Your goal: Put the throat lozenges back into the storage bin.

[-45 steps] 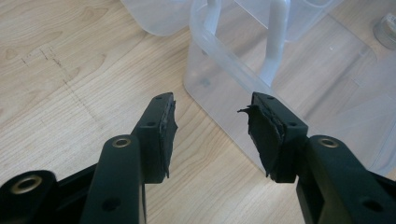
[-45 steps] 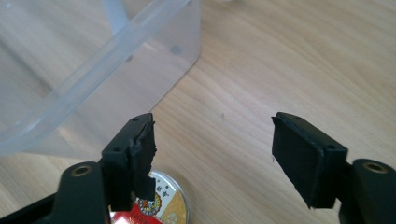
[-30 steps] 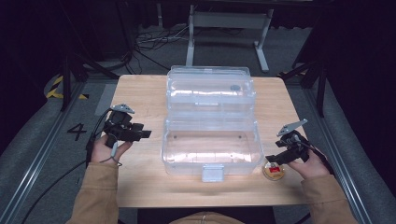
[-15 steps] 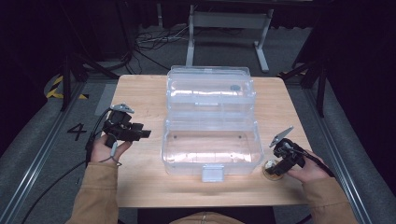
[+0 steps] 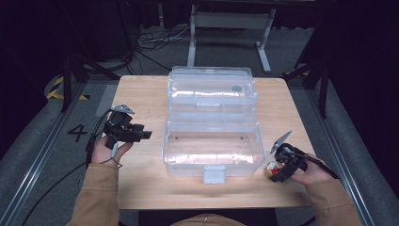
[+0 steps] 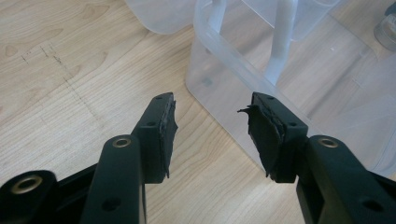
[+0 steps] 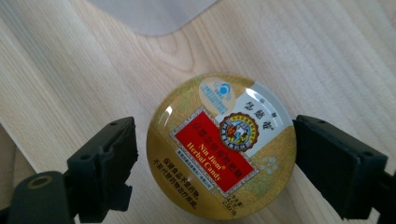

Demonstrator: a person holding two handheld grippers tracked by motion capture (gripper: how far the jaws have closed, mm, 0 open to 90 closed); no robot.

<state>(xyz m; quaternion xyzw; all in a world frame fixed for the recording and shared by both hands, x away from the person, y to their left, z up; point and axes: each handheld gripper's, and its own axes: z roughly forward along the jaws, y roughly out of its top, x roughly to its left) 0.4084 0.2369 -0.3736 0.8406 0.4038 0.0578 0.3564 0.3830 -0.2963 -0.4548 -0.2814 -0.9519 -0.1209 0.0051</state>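
A: What is being seen at the left of the worktop (image 5: 141,188)?

B: The left gripper (image 5: 141,134) is being held above the bare wood by the person's left hand (image 5: 107,149), just beside the clear plastic storage box (image 5: 211,150). In the left gripper view its jaws are being kept spread, with nothing between them, and they are being pointed at the near corner of the box (image 6: 243,93).

A: And the box itself?

B: It is being left open in the middle of the worktop, its lid (image 5: 211,87) laid back on the far side and its latch (image 5: 214,175) turned toward the person.

A: What is being done at the right?

B: A round tin of Nin Jiom herbal candy (image 7: 222,147) is lying flat on the wood, near the right front corner of the box (image 5: 272,169). The right gripper (image 5: 278,172) is being held low over it; its jaws are being kept apart, one at each side of the tin, with a narrow gap visible at both sides.
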